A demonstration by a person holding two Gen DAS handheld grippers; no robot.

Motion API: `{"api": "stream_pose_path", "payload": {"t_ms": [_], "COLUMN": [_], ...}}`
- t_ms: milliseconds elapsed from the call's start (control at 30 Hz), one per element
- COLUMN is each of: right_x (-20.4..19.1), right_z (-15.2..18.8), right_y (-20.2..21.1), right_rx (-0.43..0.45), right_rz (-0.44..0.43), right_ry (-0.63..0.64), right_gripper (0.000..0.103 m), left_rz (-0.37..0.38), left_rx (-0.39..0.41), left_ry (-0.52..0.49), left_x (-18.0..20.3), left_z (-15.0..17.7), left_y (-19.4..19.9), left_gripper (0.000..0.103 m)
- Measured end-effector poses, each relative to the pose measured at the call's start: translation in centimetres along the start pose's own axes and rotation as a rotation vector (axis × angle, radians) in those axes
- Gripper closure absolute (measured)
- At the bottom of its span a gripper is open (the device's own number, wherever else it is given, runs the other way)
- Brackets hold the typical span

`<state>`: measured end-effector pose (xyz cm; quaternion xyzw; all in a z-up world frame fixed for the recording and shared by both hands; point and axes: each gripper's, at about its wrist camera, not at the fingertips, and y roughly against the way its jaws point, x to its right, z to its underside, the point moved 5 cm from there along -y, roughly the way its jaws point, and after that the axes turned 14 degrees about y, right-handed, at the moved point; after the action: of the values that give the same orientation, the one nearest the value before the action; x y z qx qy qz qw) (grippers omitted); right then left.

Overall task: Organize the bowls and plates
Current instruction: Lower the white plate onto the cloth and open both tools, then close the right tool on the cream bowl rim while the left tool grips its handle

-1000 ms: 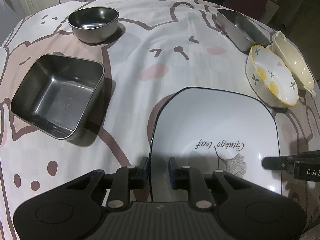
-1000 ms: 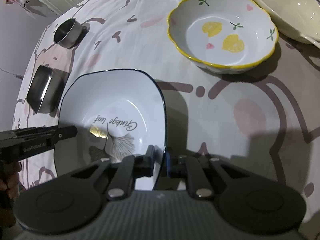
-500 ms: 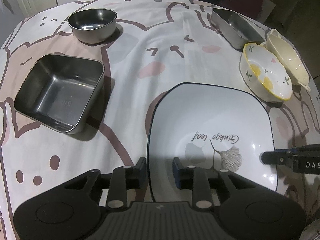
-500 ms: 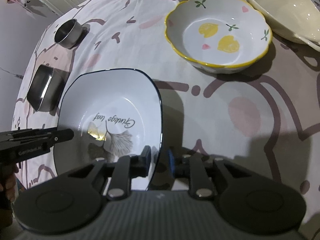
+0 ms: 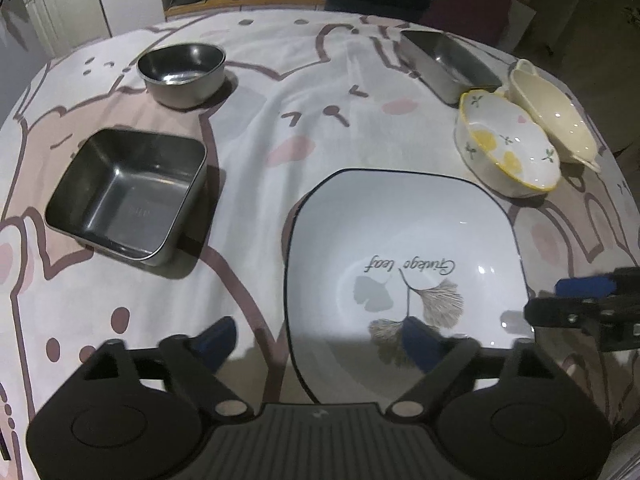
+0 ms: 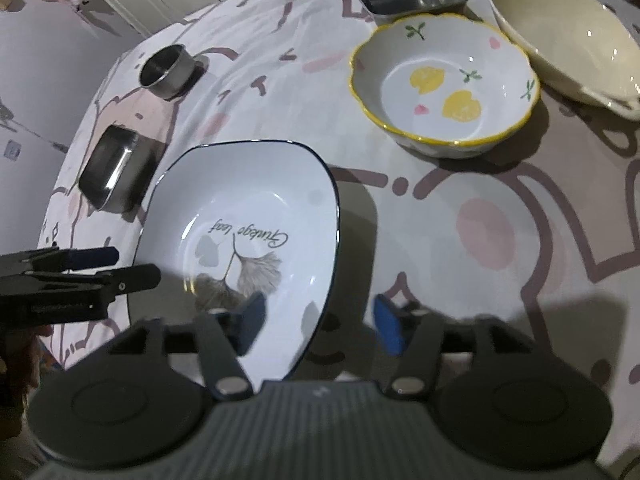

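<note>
A: Where is the big white plate (image 5: 404, 240)?

B: It lies flat on the tablecloth (image 5: 280, 120), near us. It has a dark rim and a leaf picture in the middle.

A: Is a gripper holding it?

B: No. The left gripper (image 5: 320, 340) has just been opening, and now its jaws are wide. The plate's left edge sits between the two blue pads (image 5: 216, 338), but they do not press on it.

A: And the other one?

B: The right gripper (image 6: 318, 320) has just been opening too. Its jaws are wide over the plate's (image 6: 248, 216) right edge. One pad is above the plate, one above the cloth. Nothing is pinched.

A: What else is on the table?

B: A square metal dish (image 5: 128, 196) is to the left. A round metal bowl (image 5: 182, 72) is farther back. Far right is a metal tray (image 5: 452, 62). Beside it sit a flower bowl (image 6: 444, 84) with yellow spots and a cream dish (image 6: 568, 32), close together.
</note>
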<state>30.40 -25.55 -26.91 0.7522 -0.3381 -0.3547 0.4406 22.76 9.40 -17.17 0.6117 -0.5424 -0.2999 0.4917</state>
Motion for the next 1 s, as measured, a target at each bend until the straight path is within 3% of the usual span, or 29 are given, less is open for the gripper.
{"api": "stream_pose_path", "payload": {"t_ms": [167,467,733,1000], "right_x": [0.3,4.6,13.3,21.1], "right_z": [0.6,1.0,1.6,2.2], "right_y": [2.6,8.6,11.9,12.5], "right_rx": [0.081,0.291,0.433,0.582], "right_rz": [0.034,0.146,0.199,0.133], "right_ry": [0.047,0.005,-0.258,-0.595], "right_gripper": [0.002,0.0,0.0,0.0], "left_rz": [-0.02,0.038,0.109,0.191], "left_rx": [0.057,0.189,0.247,0.317], "left_ry": [-0.032,-0.045,-0.086,-0.095], "left_x": [1.2,6.7,13.5,19.0], "left_z": [0.1,-1.9,-3.3,-4.5], "left_y": [1.0,2.2,1.0,-0.2], "left_gripper": [0.0,0.0,0.0,0.0]}}
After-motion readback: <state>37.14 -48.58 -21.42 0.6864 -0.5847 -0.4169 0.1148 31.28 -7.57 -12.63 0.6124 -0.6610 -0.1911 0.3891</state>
